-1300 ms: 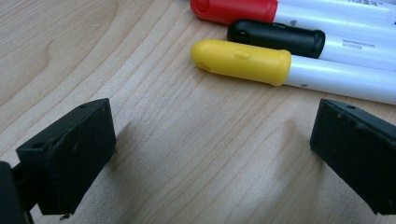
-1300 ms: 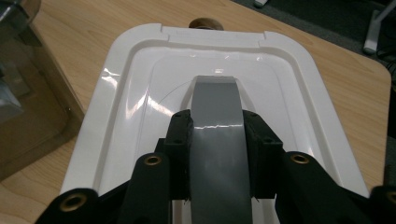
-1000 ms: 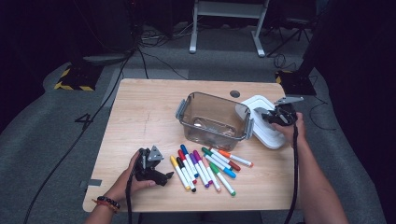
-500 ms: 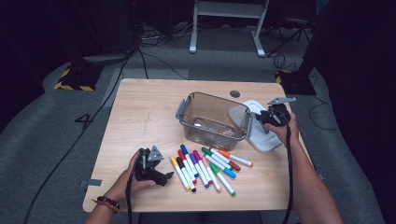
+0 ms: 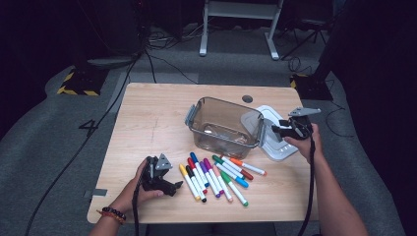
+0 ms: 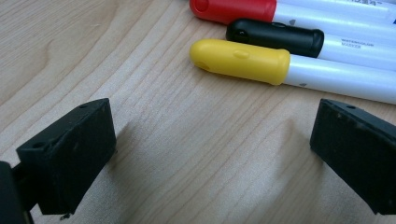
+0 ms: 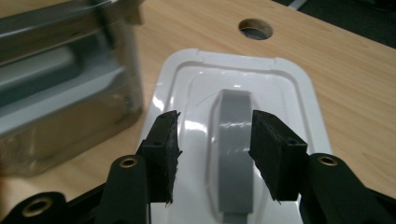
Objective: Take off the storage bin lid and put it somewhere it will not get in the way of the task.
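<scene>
A clear plastic container (image 5: pixel 222 126) with grey clasps stands mid-table. Its white lid (image 5: pixel 276 142) lies flat to the right. In the right gripper view the lid (image 7: pixel 289 98) has a grey handle (image 7: pixel 232 154), and my right gripper (image 7: pixel 217 144) is open with one jaw on each side of that handle. The high view shows the right gripper (image 5: pixel 276 130) low over the lid. Several coloured markers (image 5: pixel 216 173) lie in a row near the front edge. My left gripper (image 5: pixel 176 186) rests on the table just left of them, open and empty (image 6: pixel 210 140), with the yellow-capped marker (image 6: pixel 240 60) just ahead.
A black-capped marker (image 6: pixel 275 36) and a red-capped one (image 6: pixel 233 9) lie beyond the yellow one. A cable hole (image 5: pixel 247 99) sits in the tabletop (image 5: pixel 152 118) behind the container. Cables trail from both grippers off the front edge.
My right gripper has shifted slightly left and down over the lid, and its jaws now straddle the handle. The left gripper and the markers have not moved.
</scene>
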### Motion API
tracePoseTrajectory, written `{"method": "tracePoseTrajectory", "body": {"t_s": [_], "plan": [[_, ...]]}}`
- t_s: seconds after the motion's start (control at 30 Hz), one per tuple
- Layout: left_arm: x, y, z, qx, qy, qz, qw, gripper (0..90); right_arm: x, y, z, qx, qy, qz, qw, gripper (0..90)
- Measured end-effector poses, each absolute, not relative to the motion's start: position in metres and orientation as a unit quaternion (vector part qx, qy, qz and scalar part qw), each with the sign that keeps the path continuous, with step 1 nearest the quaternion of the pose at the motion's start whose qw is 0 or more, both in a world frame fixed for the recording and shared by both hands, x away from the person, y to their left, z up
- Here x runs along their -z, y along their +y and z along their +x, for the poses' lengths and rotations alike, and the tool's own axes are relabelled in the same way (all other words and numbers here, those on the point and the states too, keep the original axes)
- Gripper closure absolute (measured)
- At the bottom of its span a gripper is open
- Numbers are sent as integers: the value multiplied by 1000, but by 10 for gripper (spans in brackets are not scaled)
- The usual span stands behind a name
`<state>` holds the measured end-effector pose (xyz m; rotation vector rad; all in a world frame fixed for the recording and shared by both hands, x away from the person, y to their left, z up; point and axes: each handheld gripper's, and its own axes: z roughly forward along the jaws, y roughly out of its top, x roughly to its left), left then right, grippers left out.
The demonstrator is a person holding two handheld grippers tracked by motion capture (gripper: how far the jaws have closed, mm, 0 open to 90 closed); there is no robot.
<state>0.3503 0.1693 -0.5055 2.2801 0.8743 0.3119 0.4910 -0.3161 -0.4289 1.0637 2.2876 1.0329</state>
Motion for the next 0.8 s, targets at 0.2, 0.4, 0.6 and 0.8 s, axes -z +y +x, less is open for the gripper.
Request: {"method": "tracePoseTrajectory", "body": {"t_s": [0.2, 0.4, 0.6, 0.8], "plan": [[505, 170, 349, -120, 334, 873, 334, 5, 436, -324, 452, -385, 832, 355, 182, 557], [505, 169, 349, -120, 335, 873, 334, 5, 435, -311, 421, -407, 845, 307, 158, 585], [505, 170, 349, -120, 335, 873, 334, 5, 443, -280, 402, -406, 872, 238, 132, 592], [505, 169, 349, -120, 335, 873, 334, 5, 462, -252, 399, -405, 886, 203, 95, 594]]}}
